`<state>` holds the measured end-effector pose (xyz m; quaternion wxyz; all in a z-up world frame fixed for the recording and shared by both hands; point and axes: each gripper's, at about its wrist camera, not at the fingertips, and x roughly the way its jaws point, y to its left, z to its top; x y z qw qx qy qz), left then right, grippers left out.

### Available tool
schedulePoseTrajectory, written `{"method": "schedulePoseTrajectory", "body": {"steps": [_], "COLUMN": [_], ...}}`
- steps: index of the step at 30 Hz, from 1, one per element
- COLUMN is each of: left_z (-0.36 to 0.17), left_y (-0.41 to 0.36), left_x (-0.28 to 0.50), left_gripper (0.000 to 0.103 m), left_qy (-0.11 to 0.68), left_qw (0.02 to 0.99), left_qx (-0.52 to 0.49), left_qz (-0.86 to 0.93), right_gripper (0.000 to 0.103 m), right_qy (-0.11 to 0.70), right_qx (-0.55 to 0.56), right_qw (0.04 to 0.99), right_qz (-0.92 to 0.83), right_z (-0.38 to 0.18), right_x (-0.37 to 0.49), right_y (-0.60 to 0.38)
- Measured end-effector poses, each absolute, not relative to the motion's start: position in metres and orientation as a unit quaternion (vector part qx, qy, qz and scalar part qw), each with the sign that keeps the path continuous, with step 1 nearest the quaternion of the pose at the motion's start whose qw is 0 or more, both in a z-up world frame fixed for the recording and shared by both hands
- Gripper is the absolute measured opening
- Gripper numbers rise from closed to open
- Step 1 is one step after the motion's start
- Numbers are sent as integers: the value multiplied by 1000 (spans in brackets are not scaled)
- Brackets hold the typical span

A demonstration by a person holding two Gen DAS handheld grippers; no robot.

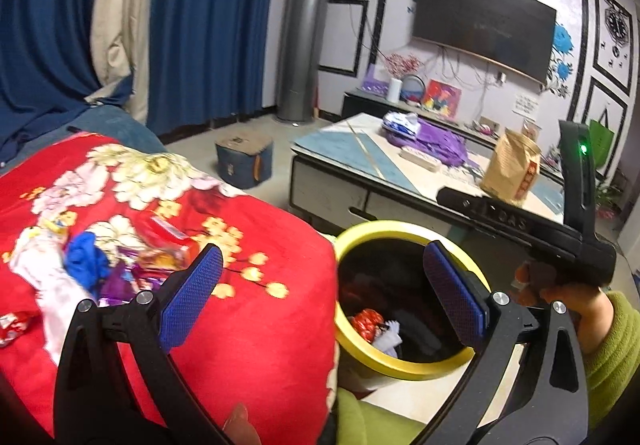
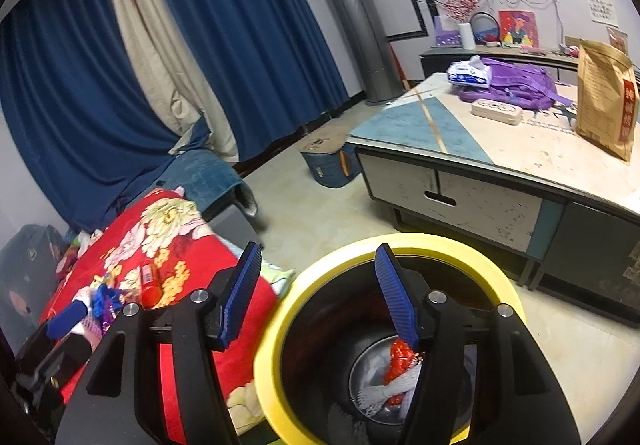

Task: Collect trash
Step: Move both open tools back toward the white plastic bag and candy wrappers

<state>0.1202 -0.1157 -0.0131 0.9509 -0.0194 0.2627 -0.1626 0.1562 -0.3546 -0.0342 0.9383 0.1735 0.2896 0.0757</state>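
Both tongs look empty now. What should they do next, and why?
Probably swing the open left tongs back to the wrapper pile on the red blanket and grab one. Both tongs are empty, the right tongs hover over the yellow bin, and wrappers remain.

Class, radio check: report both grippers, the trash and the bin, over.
Left gripper open, empty. Right gripper open, empty, above bin. Red wrapper already in bin. Trash pile waiting on red blanket. Nothing blocking.
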Motion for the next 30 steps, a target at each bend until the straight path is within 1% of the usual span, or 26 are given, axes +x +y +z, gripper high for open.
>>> {"method": "schedulePoseTrajectory", "body": {"steps": [17,30], "left_z": [9,17], "left_y": [-55,-1], "left_x": [111,108], "left_gripper": [92,92], "left_qy": [224,211], "left_qw": [969,972], "left_qx": [-60,-100], "left_qz": [-88,-23], "right_gripper": [58,58], "right_qy": [281,292], "right_qx": [130,98], "right_qw": [940,929], "right_qz": [144,204], "right_z": [-16,-12], "right_x": [141,135], "right_y": [-296,-239]}}
